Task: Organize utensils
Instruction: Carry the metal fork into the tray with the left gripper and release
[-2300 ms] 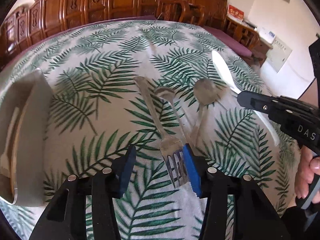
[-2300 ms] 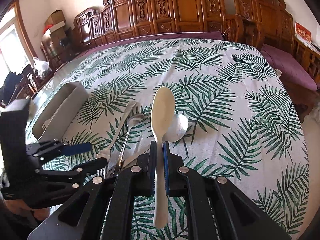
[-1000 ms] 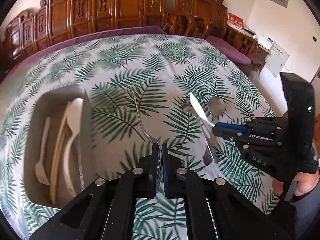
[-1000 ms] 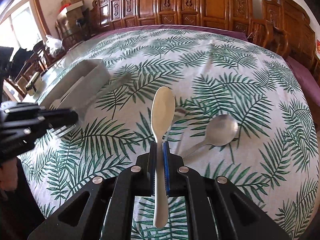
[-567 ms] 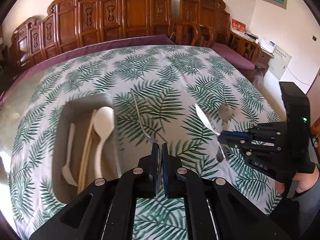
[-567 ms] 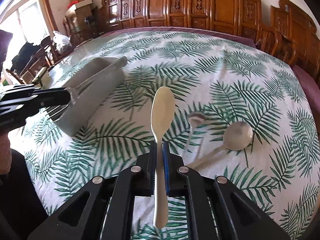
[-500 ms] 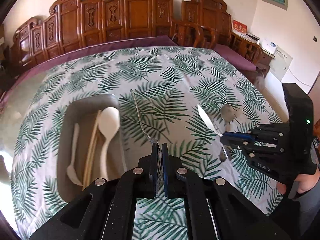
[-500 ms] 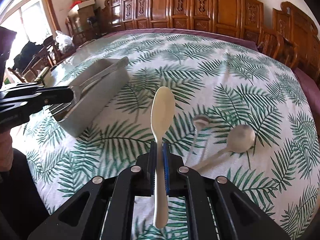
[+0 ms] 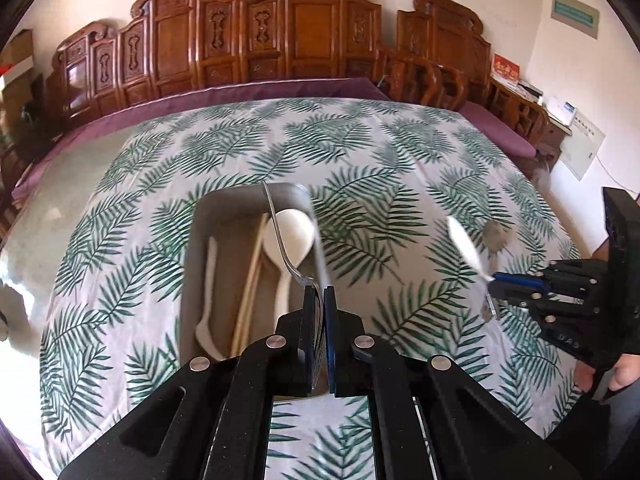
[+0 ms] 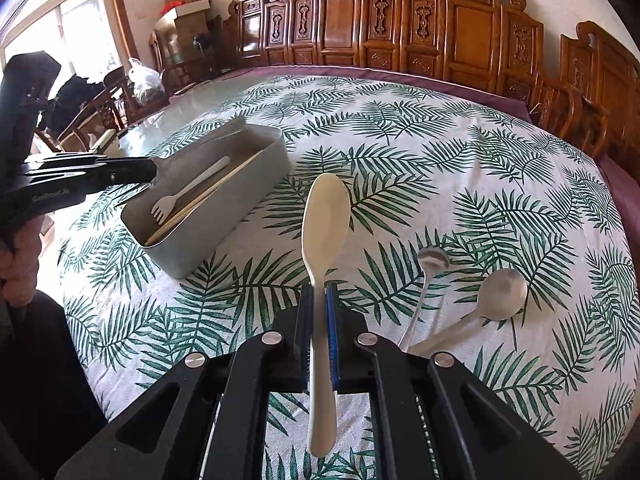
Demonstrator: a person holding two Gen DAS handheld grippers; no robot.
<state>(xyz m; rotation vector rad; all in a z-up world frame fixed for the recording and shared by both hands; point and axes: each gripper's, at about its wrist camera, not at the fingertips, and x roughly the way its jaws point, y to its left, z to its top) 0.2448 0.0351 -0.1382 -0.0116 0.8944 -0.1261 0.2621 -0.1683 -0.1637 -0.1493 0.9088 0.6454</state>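
My left gripper [image 9: 319,294] is shut on a metal fork [image 9: 285,257], gripped near the tines, its handle reaching out over the grey tray [image 9: 190,272]. The tray holds a white plastic fork [image 9: 209,280], chopsticks [image 9: 251,280] and a white spoon [image 9: 294,236]. My right gripper [image 10: 319,296] is shut on a cream plastic spoon [image 10: 324,220], bowl forward, held above the cloth to the right of the tray [image 10: 232,224]. The right wrist view shows the left gripper [image 10: 149,176] at the tray's near end. Two metal spoons, a small one [image 10: 432,258] and a large one [image 10: 502,292], lie on the cloth.
A leaf-print cloth [image 9: 400,152] covers the round table. Carved wooden chairs [image 9: 312,40] line the far side. At the left of the table the glass top [image 10: 180,112] shows bare. A hand [image 10: 20,256] holds the left gripper.
My left gripper has carried the metal fork sideways until it hangs over the tray. The right gripper with the cream spoon has drifted a little toward the tray.
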